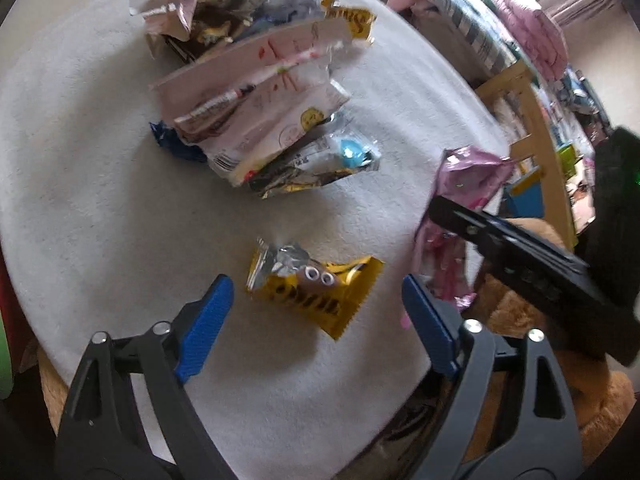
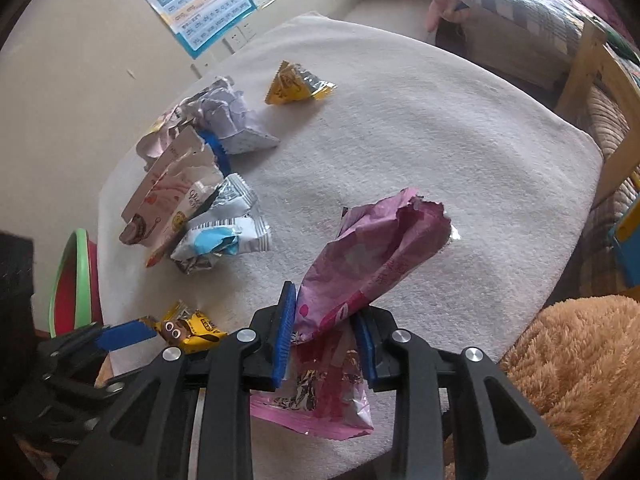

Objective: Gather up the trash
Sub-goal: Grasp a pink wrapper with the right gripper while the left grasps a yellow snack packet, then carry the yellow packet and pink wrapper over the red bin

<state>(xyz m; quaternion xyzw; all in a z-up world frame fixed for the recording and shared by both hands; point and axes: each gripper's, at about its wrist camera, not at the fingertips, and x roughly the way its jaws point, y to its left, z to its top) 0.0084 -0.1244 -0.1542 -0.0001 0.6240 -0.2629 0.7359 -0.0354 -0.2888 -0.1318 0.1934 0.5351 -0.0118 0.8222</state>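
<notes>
Right gripper (image 2: 324, 336) up close, blue pads clamped on a pink wrapper (image 2: 372, 256), torn mouth pointing out over the middle of the white cloth table (image 2: 460, 152). A 2nd pink wrapper (image 2: 320, 404) sits under the jaws at the near edge; can't tell if it's a separate piece or the same bag folded.

Left gripper (image 1: 316, 312), jaws spread wide, nothing in them. Yellow wrapper w/ googly eyes (image 1: 316, 288) lies flat betw the pads, near edge of the table, not touched.

Count: yellow wrappers, 2. One by the left gripper, 2nd one (image 2: 296, 84) toward the far edge. Pile of wrappers (image 1: 256, 92) along the table's left side in the right view: pale pink ones, a silver-white one w/ blue print (image 2: 224, 236), a blue scrap (image 1: 172, 140), a crumpled lilac one (image 2: 232, 116). Too jumbled for an exact count.

Right view only: wall poster (image 2: 208, 4), red bowl w/ green rim (image 2: 68, 280) off the left edge, fuzzy orange fabric (image 2: 572, 364) off the right near corner. Left view only: the right gripper from the side (image 1: 520, 256), pink wrapper sticking out of it, plus a wooden bed frame (image 1: 540, 128) w/ bedding beyond the far edge.
</notes>
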